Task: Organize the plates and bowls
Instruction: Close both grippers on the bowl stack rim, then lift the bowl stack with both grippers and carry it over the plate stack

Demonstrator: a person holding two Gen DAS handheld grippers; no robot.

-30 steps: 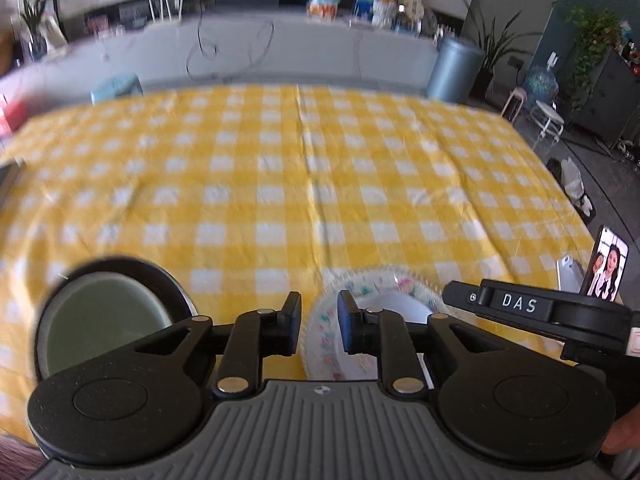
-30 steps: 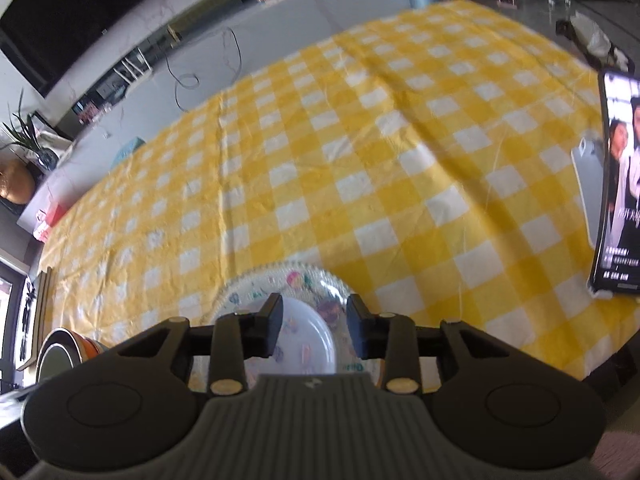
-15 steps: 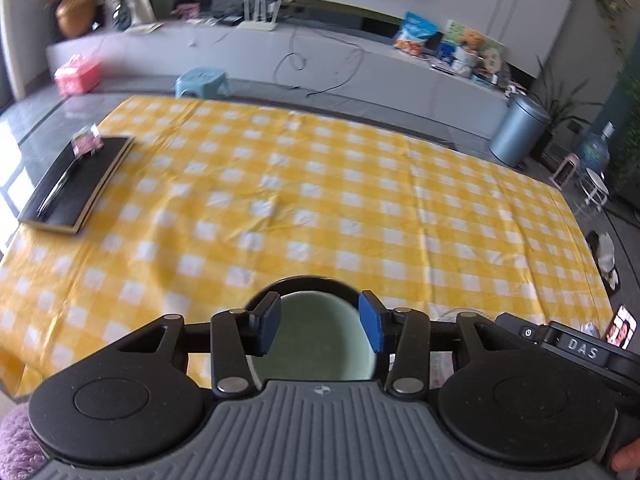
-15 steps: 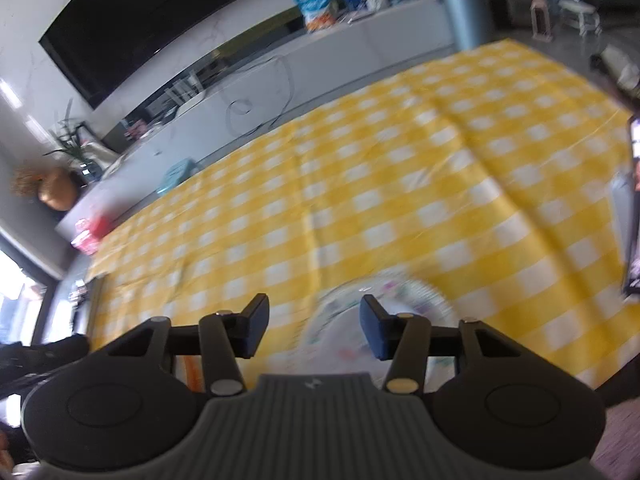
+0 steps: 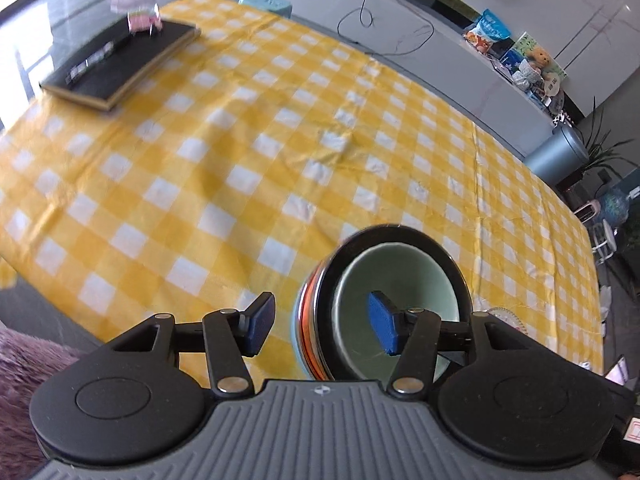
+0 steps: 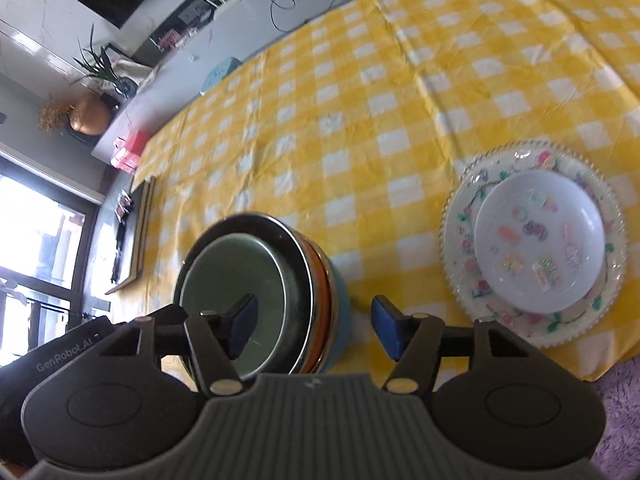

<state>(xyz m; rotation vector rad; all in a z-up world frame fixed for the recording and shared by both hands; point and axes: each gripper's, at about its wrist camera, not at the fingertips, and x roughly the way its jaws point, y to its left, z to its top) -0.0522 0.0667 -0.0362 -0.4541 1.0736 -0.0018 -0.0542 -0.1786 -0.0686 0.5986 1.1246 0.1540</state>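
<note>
- Left wrist view: the left gripper (image 5: pixel 320 326) was spread, its jaws having just been opening; the pads pressed on nothing.
- One blue pad (image 5: pixel 260 328) stood outside the bowl stack (image 5: pixel 384 276), over the cloth; the other pad sat in front of the green bowl (image 5: pixel 400 280) inside the stack. Whether that pad touched the bowl could not be told.
- The stack stood on the bench (image 5: pixel 240 160), near its near edge. The green bowl was nested in a black bowl (image 5: pixel 452 264), above orange and blue rims.
- A black tray (image 5: pixel 120 64) lay at the far left corner of the bench, well apart from the stack.
- A plate edge (image 5: pixel 504 314) showed just right of the stack.
- Right wrist view: the right gripper (image 6: pixel 314 326) was spread, its jaws having just been opening, with no pad pressing on anything.
- Its left pad was in front of the green bowl (image 6: pixel 232 268); its right pad was beside the stack (image 6: pixel 256 280), over the cloth.
- A patterned plate (image 6: pixel 532 240) lay on the bench (image 6: pixel 360 120) to the right of the stack, apart from it. A white bowl (image 6: pixel 540 244) sat in the plate's middle.
- The second gripper's body (image 6: pixel 60 360) showed at the lower left.
</note>
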